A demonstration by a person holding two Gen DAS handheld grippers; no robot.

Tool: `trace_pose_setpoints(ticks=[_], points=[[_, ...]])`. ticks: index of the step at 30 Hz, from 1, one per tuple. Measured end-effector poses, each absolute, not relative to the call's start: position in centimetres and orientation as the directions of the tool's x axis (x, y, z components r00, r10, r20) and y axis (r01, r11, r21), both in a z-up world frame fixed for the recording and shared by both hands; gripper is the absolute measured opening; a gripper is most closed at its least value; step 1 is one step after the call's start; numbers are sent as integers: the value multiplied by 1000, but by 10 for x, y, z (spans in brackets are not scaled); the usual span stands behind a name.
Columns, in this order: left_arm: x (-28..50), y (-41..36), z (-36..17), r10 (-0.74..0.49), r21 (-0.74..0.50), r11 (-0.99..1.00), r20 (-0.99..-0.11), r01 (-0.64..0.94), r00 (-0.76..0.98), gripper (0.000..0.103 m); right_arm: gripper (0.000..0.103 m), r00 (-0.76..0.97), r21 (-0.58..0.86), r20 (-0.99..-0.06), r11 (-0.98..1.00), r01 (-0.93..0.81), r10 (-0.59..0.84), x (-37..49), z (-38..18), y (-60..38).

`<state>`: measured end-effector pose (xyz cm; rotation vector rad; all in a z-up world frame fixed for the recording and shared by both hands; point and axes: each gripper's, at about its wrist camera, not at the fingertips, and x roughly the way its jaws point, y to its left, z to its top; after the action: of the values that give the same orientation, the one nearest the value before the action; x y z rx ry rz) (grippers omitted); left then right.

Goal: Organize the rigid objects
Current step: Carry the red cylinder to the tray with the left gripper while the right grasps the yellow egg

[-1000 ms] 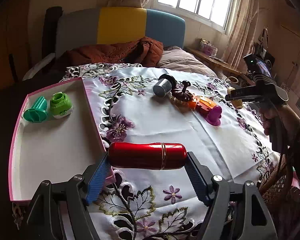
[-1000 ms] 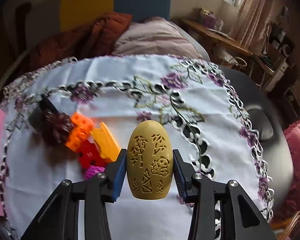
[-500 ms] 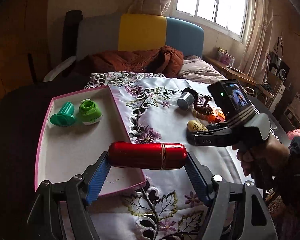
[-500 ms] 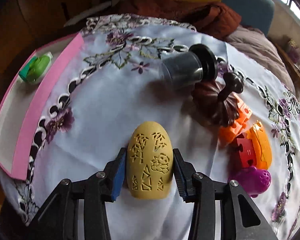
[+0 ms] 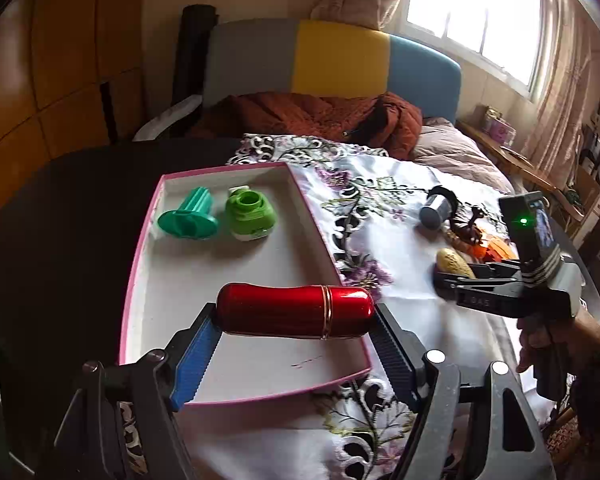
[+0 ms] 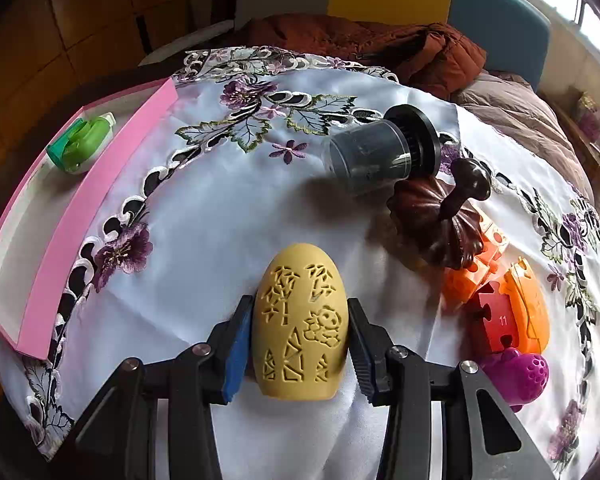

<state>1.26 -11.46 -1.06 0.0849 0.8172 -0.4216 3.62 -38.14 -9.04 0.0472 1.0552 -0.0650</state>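
The left gripper (image 5: 296, 316) pinched a red capsule-shaped case (image 5: 294, 311) end to end at centre frame, above the pink-rimmed tray (image 5: 140, 248) — a teal piece (image 5: 188, 219) and a green one (image 5: 250, 214) lay at the tray's far end. The right gripper (image 6: 298, 336) clasped a yellow carved egg (image 6: 300, 324) at lower centre over the embroidered cloth (image 6: 204, 216) — beside a dark pumpkin (image 6: 436, 220) and orange blocks (image 6: 500, 300).

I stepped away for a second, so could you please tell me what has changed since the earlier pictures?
The left hand-held gripper carried the red cylinder from the tablecloth's edge to above the pink tray. The right hand-held gripper swung the yellow carved egg down towards the cloth beside the toy pile. Both grips held; the two green items stayed put.
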Motion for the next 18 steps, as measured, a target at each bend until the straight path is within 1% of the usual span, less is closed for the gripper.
trace_pose_setpoints(ticks=[12,15,18], points=[[71,-62,-22,-289,-140,947,-762,288,580,76,46,483,-36,-873,997,65,-63,37,-90,-376],[91,-60,-28,-279,-130,948,-779,292,562,76,45,481,-37,-875,997,62,-62,37,-90,-377],[108,-65,-37,-245,-78,950,-788,303,565,76,45,480,-39,-875,997,61,-63,37,-90,-377]])
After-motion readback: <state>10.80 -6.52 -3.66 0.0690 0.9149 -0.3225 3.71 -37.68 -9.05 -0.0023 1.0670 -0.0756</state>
